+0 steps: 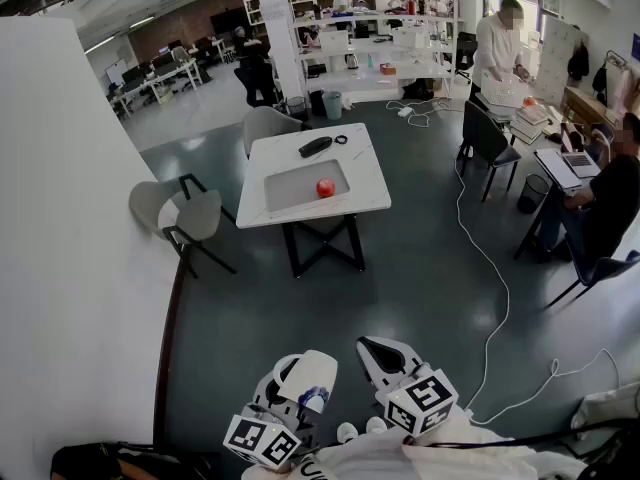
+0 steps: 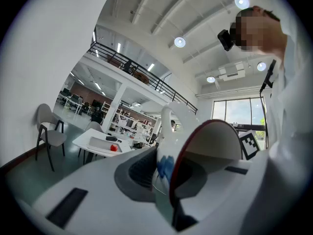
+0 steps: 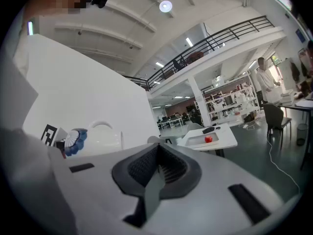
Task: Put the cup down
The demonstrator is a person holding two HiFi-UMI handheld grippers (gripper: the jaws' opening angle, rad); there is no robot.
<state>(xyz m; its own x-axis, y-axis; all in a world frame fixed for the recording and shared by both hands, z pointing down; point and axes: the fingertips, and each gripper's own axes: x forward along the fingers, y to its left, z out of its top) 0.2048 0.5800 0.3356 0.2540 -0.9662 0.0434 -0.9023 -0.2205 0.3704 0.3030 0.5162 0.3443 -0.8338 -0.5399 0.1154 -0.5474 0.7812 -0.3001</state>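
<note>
- My left tool is clenched on the cup. The jaws pinch its wall at the red rim, so the mouth lies on its side, turned towards 3 o'clock in the left gripper view. I judge that hold is meant for carrying.
- The cup sits low at 6 o'clock in the head view, close to the body and above bare floor. It has nothing under it to rest on.
- My right tool is pressed shut on nothing and rides just beside the left at its 3 o'clock. I read it as a spare with no part in this step.
- The table stands well off at 12 o'clock. Its tray holds a red apple at the 3 o'clock end, and a black object lies beyond the tray.
- By my reckoning the put-down hasn't begun. I'd have to close on the table, turn the cup upright and choose a bare patch.
</note>
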